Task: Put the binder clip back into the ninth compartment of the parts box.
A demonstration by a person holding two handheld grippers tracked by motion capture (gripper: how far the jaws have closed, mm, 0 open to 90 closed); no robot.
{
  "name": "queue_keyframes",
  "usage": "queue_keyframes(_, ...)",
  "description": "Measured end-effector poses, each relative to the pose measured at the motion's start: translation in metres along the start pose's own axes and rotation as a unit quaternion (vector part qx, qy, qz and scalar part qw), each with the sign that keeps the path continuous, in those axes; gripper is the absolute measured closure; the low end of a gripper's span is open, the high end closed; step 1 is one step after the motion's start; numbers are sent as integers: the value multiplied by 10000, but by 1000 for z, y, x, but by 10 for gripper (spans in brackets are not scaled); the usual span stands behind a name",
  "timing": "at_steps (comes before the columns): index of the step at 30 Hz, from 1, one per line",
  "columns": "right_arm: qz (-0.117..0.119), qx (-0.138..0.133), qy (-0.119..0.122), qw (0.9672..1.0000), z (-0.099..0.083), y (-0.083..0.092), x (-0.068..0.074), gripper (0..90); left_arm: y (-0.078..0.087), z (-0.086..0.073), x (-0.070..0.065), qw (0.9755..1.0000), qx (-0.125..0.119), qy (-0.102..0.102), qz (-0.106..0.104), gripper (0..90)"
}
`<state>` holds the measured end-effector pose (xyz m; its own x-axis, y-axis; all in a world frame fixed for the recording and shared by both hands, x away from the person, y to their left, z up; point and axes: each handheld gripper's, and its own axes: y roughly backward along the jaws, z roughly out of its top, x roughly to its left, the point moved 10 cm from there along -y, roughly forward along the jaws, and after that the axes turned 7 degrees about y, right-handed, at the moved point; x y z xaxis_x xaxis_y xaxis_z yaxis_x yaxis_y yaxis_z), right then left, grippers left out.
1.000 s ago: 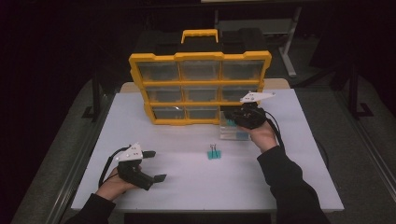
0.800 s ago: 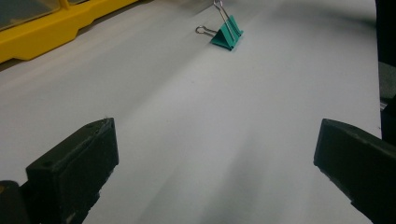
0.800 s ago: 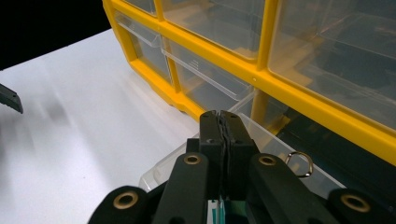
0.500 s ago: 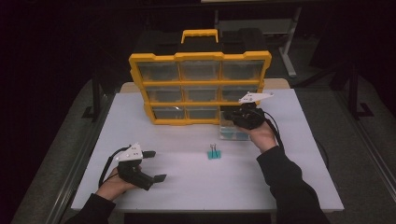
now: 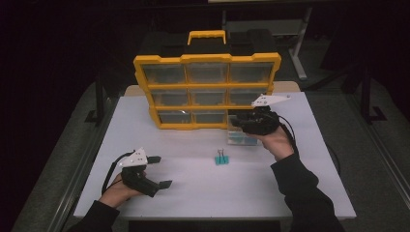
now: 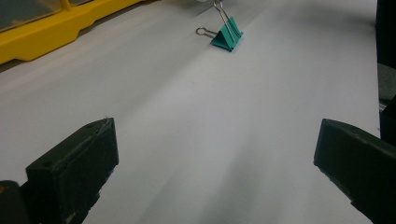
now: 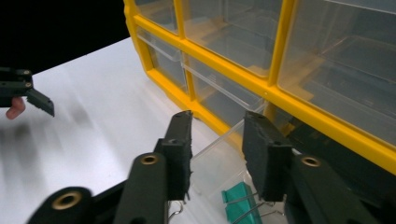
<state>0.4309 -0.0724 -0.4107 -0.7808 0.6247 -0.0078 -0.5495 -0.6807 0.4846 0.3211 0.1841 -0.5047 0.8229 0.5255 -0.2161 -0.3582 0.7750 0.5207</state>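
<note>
A yellow organizer (image 5: 208, 87) with clear drawers stands at the back of the white table. Its bottom right drawer (image 5: 241, 139) is pulled out and holds teal binder clips (image 7: 240, 198). My right gripper (image 5: 237, 121) is at that drawer. Its jaws have just been opening, and the drawer's front wall (image 7: 215, 163) stands in the gap of the right gripper (image 7: 218, 119) with the pads off it. One teal binder clip (image 5: 222, 158) lies loose mid-table. My left gripper (image 5: 160, 171) rests at the front left, open and with nothing in it. It points toward that clip (image 6: 227, 35).
The organizer's yellow frame (image 7: 280, 93) rises close behind the pulled-out drawer. The left gripper (image 7: 28, 93) shows far off across the bare white tabletop (image 5: 193, 193). The table's edges drop to a dark floor all round.
</note>
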Motion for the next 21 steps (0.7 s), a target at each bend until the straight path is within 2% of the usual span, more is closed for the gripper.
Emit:
queue_keyframes(10, 157, 121, 84, 9998, -2, 9, 18, 484, 0, 0, 0, 10000, -2, 12, 3, 0)
queue_keyframes(21, 249, 207, 114, 9994, -16, 16, 36, 408, 0, 0, 0, 10000, -3, 6, 2, 0)
